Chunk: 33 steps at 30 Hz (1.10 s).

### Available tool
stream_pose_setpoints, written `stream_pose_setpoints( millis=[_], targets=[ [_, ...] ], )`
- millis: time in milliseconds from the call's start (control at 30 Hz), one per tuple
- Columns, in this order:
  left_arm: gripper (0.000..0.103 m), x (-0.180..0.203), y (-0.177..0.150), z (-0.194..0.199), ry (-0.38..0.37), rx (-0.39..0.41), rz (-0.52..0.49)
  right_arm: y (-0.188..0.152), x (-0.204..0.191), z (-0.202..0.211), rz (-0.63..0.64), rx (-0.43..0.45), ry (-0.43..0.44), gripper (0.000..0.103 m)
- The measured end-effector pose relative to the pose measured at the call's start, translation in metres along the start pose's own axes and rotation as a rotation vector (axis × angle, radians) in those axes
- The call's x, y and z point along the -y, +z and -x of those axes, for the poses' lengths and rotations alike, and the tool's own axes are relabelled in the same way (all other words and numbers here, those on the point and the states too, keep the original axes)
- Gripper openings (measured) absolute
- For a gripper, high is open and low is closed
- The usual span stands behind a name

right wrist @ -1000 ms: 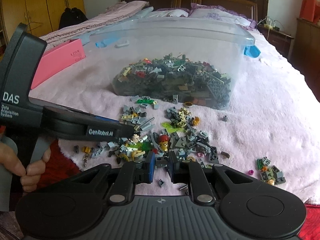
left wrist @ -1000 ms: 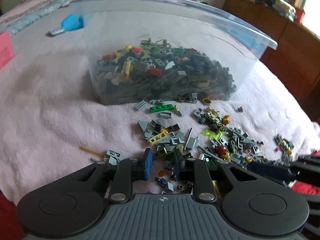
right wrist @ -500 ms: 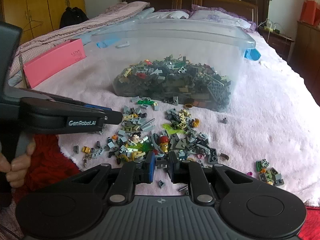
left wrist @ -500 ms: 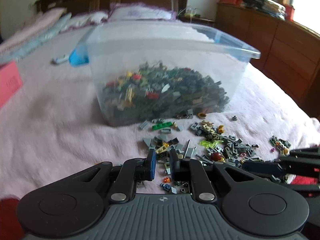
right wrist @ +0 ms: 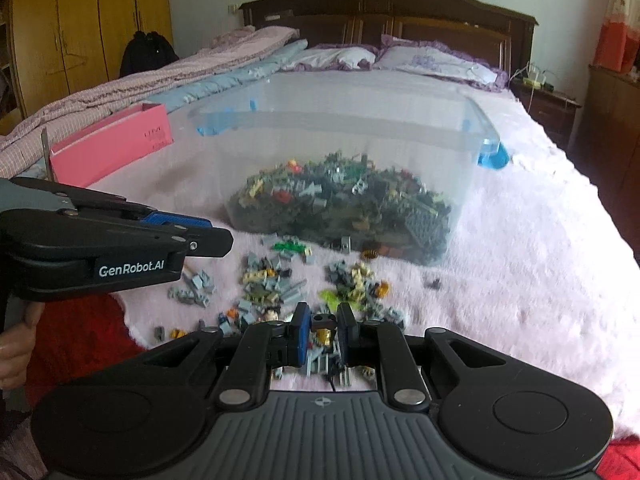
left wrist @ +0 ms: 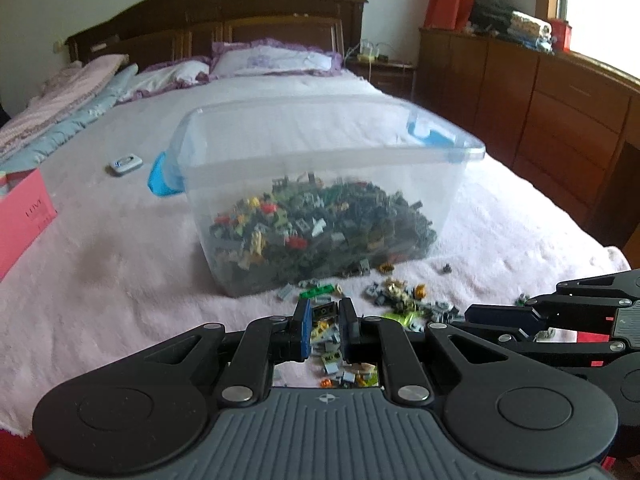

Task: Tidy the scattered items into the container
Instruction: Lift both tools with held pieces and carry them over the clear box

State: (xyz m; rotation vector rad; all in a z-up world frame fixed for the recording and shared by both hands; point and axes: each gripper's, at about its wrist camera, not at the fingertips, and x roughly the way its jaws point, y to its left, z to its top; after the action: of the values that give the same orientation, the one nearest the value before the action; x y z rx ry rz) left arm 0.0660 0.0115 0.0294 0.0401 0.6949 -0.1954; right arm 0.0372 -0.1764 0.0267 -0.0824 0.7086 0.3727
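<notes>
1. your left gripper (left wrist: 325, 322) hangs above the near edge of the scattered small plastic building bricks (left wrist: 400, 304) on the pink fuzzy blanket (left wrist: 120, 280). its jaws stand narrowly parted with a small dark brick (left wrist: 325, 311) between the tips. whether the pads actually press on it, you cannot tell.
2. your right gripper (right wrist: 324, 328) hovers over the same spill (right wrist: 280, 280), jaws just as narrow, with a small dark piece (right wrist: 325, 322) between the tips. again, you cannot tell whether it is gripped.
3. the clear rectangular plastic storage tub (left wrist: 320, 160) sits on the blanket just beyond the spill, its near wall almost touching the closest bricks. in the left wrist view its long axis runs left to right, angled slightly away to the right, and the open top faces up. a heap of mixed bricks (right wrist: 344, 200) covers its floor.
4. a flat green brick (left wrist: 316, 291) lies just before the tub's wall, its long axis roughly parallel to that wall.
5. a pink flat box (right wrist: 116, 142) lies well left of the tub, and a blue latch (right wrist: 493, 157) sticks out at the tub's right end.
</notes>
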Motion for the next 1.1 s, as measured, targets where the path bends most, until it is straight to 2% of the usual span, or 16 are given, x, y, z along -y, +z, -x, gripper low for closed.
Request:
stream_pose_setpoints(
  millis=[500,1100],
  targets=[
    [0.016,-0.005,0.028,0.014,-0.006,0.072,0.027,0.04,-0.007,0.018,0.051,0.099,-0.006,0.016],
    [0.016,-0.006,0.07,0.012,-0.001,0.167,0.007,0.096,-0.001,0.022,0.104,0.213,-0.029,0.016]
  ],
)
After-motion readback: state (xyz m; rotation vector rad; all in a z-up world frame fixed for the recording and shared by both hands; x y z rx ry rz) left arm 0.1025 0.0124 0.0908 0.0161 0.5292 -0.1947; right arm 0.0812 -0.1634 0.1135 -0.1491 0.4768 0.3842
